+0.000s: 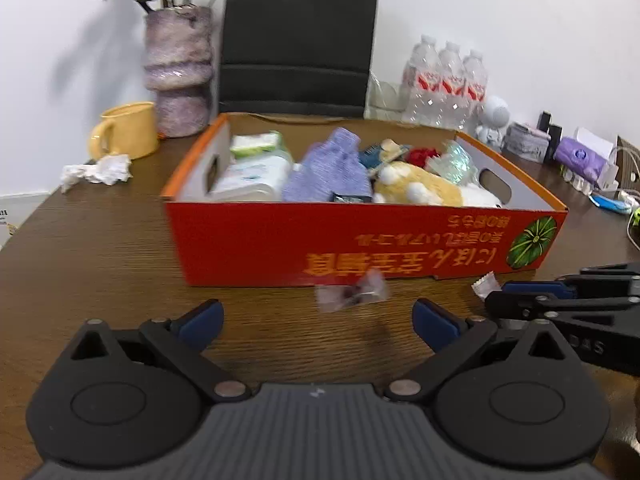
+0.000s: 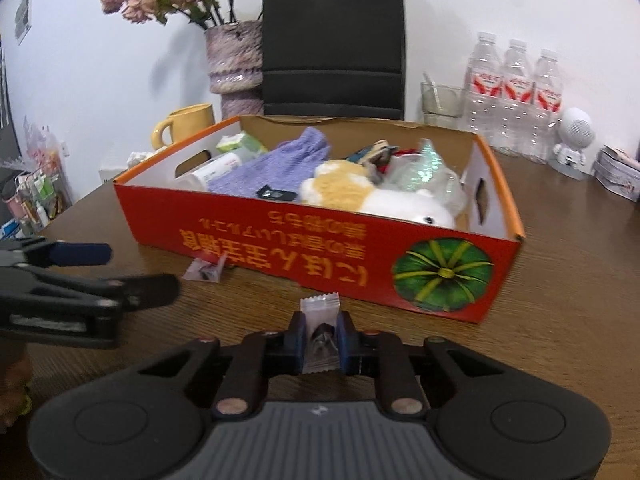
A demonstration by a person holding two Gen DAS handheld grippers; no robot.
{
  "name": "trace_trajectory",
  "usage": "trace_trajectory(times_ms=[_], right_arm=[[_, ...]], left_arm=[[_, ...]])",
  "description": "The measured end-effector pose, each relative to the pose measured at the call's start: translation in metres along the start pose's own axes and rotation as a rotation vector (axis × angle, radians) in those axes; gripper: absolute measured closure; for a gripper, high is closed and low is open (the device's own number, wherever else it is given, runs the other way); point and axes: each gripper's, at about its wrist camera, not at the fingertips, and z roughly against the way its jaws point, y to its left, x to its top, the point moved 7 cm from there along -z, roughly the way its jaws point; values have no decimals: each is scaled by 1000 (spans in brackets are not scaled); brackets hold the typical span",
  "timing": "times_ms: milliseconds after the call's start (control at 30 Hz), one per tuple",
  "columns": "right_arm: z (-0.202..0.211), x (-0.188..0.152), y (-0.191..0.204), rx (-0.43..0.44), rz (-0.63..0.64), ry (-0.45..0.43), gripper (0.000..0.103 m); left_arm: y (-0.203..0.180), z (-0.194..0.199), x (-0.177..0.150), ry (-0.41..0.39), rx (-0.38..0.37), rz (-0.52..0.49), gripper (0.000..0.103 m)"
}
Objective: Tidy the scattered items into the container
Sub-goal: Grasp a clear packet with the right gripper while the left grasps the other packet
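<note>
Box [image 1: 280,240], red cardboard with an orange rim, stands in the middle of the wooden table [image 1: 100,248] and already holds most of the clutter: a purple knitted cloth [image 1: 332,168], a yellow-and-white plush toy [image 1: 420,188], wipe packs [image 1: 256,176] and smaller oddments. Most of the tidying therefore appears done. Crumpled tissue [image 1: 98,170] lies on the table beside the yellow mug [image 1: 128,132], well apart from the box; whether it counts as scattered cannot be told. One wrapped candy [image 1: 352,292] remains loose on the table, just in front of the box's near wall. Left gripper [image 1: 318,320] hovers before it with jaws spread wide, holding nothing. Right gripper [image 2: 322,338] is clamped on a second wrapped candy [image 2: 320,304], held low outside the box, near its pumpkin-printed corner. Remaining work, as judged: drop the held candy in, then collect the loose one.
</note>
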Motion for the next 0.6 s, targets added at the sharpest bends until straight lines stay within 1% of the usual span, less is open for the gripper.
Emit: trace_trajectory(times_ms=[67,133,167,233,367,400,467,500,533,567,600], right_arm=[[5,0,-5,5,-14,-15,88],[8,2,-7,12,-20,-31,88],[9,2,-8,16,-22,-38,88],[9,3,-9,29,-27,-44,88],[9,3,-11,46,-33,-49,88],[10,2,-11,48,-33,-51,88],[11,2,-9,56,-30,-56,88],[12,2,-9,58,-29,-58,88],[12,2,-8,59,-28,-59,88],[12,2,-8,61,-29,-60,88],[13,2,-8,63,-30,-60,88]], left_arm=[[-5,-10,2,15,34,-2,5],[-6,-18,6,21,54,18,13],[-6,-21,7,32,65,29,16],[-8,-30,7,63,84,29,25],[-17,-36,6,77,111,4,32],[-18,-37,6,73,122,-4,36],[-20,-36,7,66,118,-4,46],[-20,-35,6,61,119,-7,57],[-20,-34,7,59,116,-9,65],[-20,-33,6,57,111,-15,68],[-21,-32,5,55,104,-25,73]])
